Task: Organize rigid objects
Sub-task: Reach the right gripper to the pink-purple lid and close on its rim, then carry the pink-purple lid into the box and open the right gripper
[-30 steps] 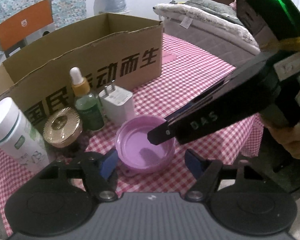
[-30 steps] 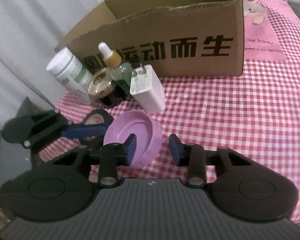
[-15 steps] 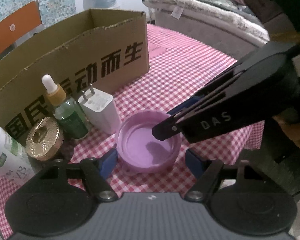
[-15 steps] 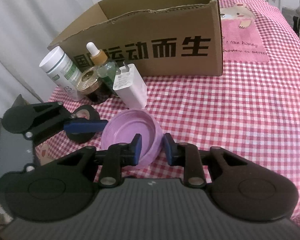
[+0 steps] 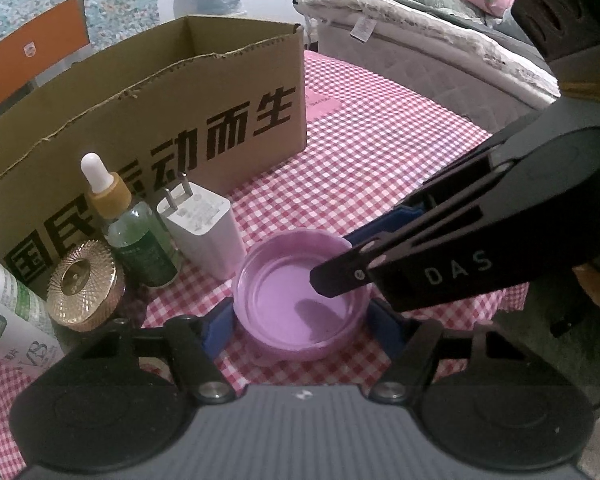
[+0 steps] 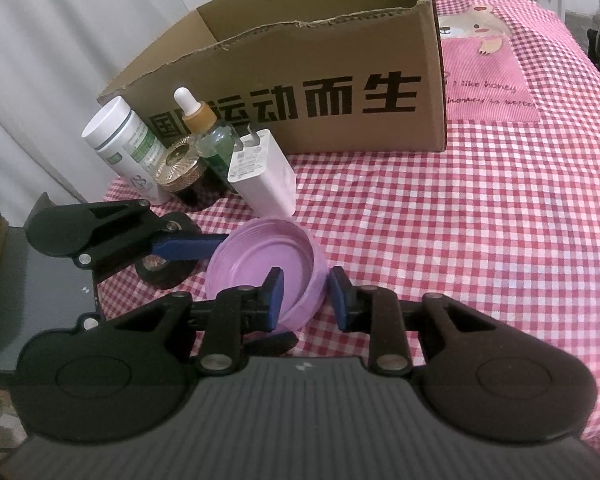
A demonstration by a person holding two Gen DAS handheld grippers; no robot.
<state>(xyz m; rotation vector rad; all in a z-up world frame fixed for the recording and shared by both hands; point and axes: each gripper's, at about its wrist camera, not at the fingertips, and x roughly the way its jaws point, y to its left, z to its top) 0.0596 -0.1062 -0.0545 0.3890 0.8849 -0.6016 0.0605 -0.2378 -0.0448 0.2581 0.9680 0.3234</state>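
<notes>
Left gripper (image 5: 300, 322) closing around lid (image 5: 300, 300)

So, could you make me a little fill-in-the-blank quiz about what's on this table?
The pink lid lies with its hollow side facing ____. The dropper bottle stands between the gold-capped jar and the white ____. The characters printed on the cardboard box are ____.
Missing words: up; charger; black.
</notes>
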